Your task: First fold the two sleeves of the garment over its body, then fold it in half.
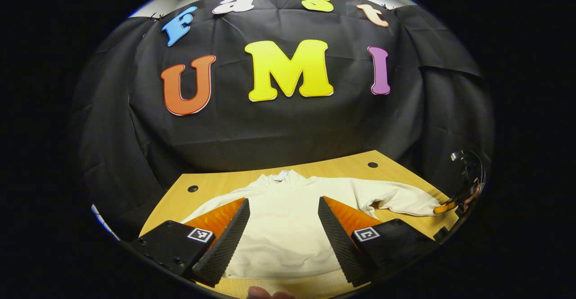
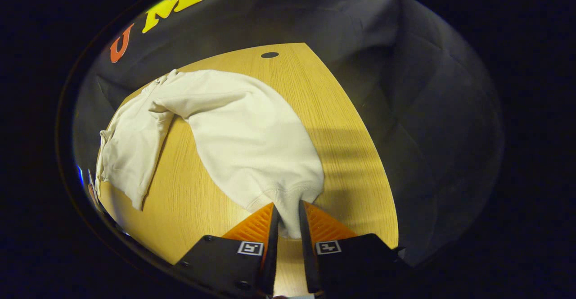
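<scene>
Left gripper view: the left gripper (image 1: 283, 227) hovers with its fingers spread wide above the near part of the cream-white long-sleeved sweatshirt (image 1: 288, 218), touching nothing. The garment lies flat on the light wooden counter (image 1: 211, 186), collar toward the far edge. Its right sleeve (image 1: 405, 200) stretches out to the right, where the right gripper (image 1: 450, 205) meets the cuff near the counter's right edge. Two dark round holes (image 1: 372, 165) mark the counter's far corners. A fingertip (image 1: 258, 292) shows at the bottom edge.

Right gripper view: the right gripper (image 2: 288, 229) has its fingers pressed close together, pinching the ribbed cuff (image 2: 288, 200) of the sleeve (image 2: 243, 132). The sleeve runs away from the gripper across the counter (image 2: 342, 123) to the sweatshirt's body (image 2: 130, 155) at the left.
</scene>
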A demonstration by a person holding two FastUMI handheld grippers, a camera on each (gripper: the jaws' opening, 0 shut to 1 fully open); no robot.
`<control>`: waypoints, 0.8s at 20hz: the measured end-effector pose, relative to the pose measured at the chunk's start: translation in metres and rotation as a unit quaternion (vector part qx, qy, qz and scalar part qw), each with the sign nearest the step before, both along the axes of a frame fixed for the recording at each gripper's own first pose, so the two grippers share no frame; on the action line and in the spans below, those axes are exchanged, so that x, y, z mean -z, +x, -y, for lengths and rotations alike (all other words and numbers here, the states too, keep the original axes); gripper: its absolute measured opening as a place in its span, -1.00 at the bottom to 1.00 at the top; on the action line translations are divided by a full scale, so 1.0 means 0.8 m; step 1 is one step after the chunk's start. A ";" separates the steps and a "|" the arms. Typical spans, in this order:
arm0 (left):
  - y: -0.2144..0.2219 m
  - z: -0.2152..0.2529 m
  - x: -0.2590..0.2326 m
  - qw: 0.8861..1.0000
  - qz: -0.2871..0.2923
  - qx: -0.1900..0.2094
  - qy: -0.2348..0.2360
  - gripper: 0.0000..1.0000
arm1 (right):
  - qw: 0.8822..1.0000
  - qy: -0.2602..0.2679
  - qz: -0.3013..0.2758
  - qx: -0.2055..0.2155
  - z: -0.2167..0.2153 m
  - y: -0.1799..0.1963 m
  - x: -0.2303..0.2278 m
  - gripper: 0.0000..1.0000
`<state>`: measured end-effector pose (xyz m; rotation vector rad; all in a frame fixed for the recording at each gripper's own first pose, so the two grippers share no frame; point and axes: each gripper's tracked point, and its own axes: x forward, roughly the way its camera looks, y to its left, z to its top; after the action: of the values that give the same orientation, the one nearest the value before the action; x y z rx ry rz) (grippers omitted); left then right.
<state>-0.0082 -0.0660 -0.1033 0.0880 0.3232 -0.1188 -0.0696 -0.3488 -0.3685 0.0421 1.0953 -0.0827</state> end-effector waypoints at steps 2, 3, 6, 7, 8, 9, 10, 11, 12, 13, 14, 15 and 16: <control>-0.001 -0.005 0.000 1.000 0.000 -0.003 -0.002 0.95 | 1.000 -0.017 0.004 -0.009 0.001 0.004 0.004 -0.48; -0.002 -0.007 0.001 1.000 -0.002 -0.003 -0.003 0.95 | 1.000 -0.022 0.001 0.002 0.000 0.004 0.000 -0.83; -0.002 -0.011 -0.003 1.000 0.003 -0.002 -0.005 0.95 | 0.999 -0.030 0.016 0.020 0.003 0.010 -0.019 -0.83; -0.001 -0.014 -0.005 1.000 0.007 -0.002 -0.006 0.95 | 0.999 -0.036 0.024 0.022 0.004 0.014 -0.030 -0.83; 0.000 -0.015 -0.007 1.000 0.010 -0.001 -0.010 0.95 | 0.998 -0.041 0.033 0.019 0.002 0.019 -0.043 -0.83; 0.001 -0.017 -0.007 1.000 0.013 -0.002 -0.016 0.95 | 0.998 -0.051 0.040 0.012 0.000 0.025 -0.055 -0.83; 0.002 -0.019 -0.007 1.000 0.013 -0.004 -0.021 0.95 | 0.997 -0.062 0.047 0.004 -0.001 0.032 -0.068 -0.88; 0.003 -0.020 -0.005 1.000 0.013 -0.004 -0.025 0.95 | 0.996 -0.069 0.051 0.000 -0.005 0.041 -0.081 -0.82; 0.004 -0.022 -0.006 0.999 0.015 -0.004 -0.029 0.95 | 0.996 -0.075 0.054 -0.004 -0.010 0.050 -0.095 -0.88; 0.004 -0.023 -0.004 0.999 0.017 -0.003 -0.031 0.95 | 0.995 -0.078 0.064 -0.010 -0.018 0.060 -0.110 -0.88; 0.004 -0.028 -0.005 0.999 0.020 -0.004 -0.033 0.95 | 0.994 -0.084 0.072 -0.019 -0.024 0.071 -0.127 -0.83; 0.004 -0.032 -0.005 0.999 0.021 -0.004 -0.033 0.95 | 0.992 -0.096 0.080 -0.034 -0.030 0.084 -0.143 -0.83; 0.004 -0.037 -0.003 0.999 0.021 -0.005 -0.033 0.95 | 0.989 -0.109 0.089 -0.052 -0.038 0.099 -0.161 -0.83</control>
<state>-0.0047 -0.0367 -0.1008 0.0240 0.2768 -0.1173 0.0097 -0.3188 -0.2396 -0.2002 0.9025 -0.1033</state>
